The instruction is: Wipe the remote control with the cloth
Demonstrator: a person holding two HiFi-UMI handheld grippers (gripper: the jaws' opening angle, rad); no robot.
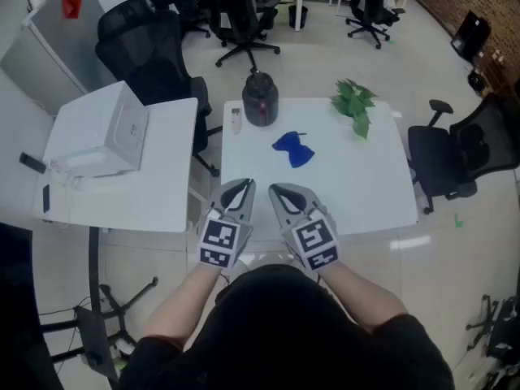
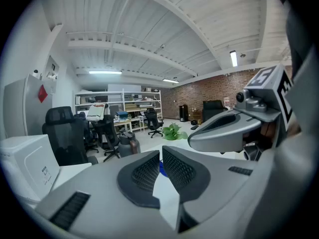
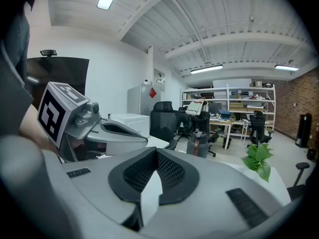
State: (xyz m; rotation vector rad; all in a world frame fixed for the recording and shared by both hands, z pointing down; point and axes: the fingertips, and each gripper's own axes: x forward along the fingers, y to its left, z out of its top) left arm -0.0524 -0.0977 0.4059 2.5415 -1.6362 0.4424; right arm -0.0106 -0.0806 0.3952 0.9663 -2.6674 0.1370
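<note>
A crumpled blue cloth (image 1: 292, 149) lies in the middle of the white table (image 1: 357, 193). The slim white remote control (image 1: 236, 119) rests at the table's far left corner, beside a dark jug (image 1: 260, 98). Both grippers hover side by side over the table's near edge, short of the cloth. My left gripper (image 1: 243, 185) is shut with nothing in it; in its own view a sliver of the cloth (image 2: 160, 169) shows just past the closed tips of the left gripper (image 2: 161, 154). My right gripper (image 1: 277, 190) is shut and empty too, and the right gripper (image 3: 155, 154) points toward the jug (image 3: 199, 143).
A green leafy plant (image 1: 354, 104) lies at the table's far right. A second white table (image 1: 154, 193) on the left carries a white box-shaped machine (image 1: 97, 132). Black office chairs stand at the right (image 1: 455, 157) and behind the table (image 1: 150, 51).
</note>
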